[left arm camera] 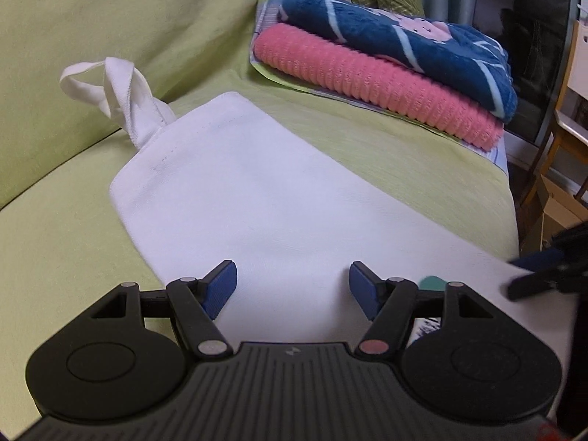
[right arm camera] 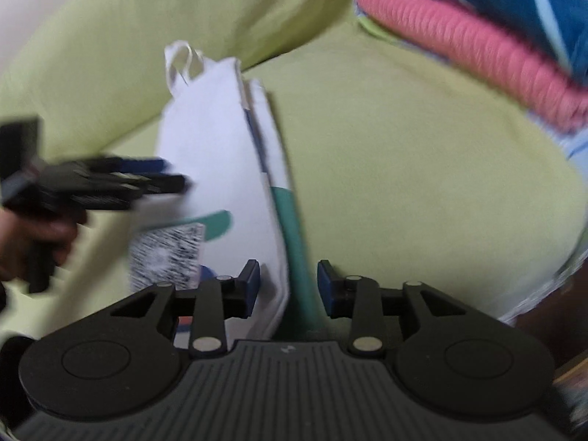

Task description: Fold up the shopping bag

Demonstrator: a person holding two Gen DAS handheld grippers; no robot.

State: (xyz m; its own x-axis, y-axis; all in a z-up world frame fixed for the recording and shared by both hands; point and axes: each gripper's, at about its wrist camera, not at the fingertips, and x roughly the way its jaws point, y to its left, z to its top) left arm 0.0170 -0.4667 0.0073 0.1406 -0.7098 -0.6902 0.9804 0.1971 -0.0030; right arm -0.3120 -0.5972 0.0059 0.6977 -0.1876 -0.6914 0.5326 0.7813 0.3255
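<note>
Green sofa seat carried the white shopping bag (left arm camera: 239,191), its long axis running straight ahead of the spread left hand-held gripper (left arm camera: 292,286); the right hand-held gripper (right arm camera: 288,283), also spread, straddled its near edge.

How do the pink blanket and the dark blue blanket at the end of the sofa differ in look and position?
The pink blanket is one plain colour with a ribbed texture; the dark blue blanket is plush, with pale stripes and a pink printed figure. The pink blanket lies underneath, the dark blue blanket rests on top of it. The pink blanket's front edge sticks out beyond the dark blue blanket. Both are folded and stacked on the green sofa.
</note>
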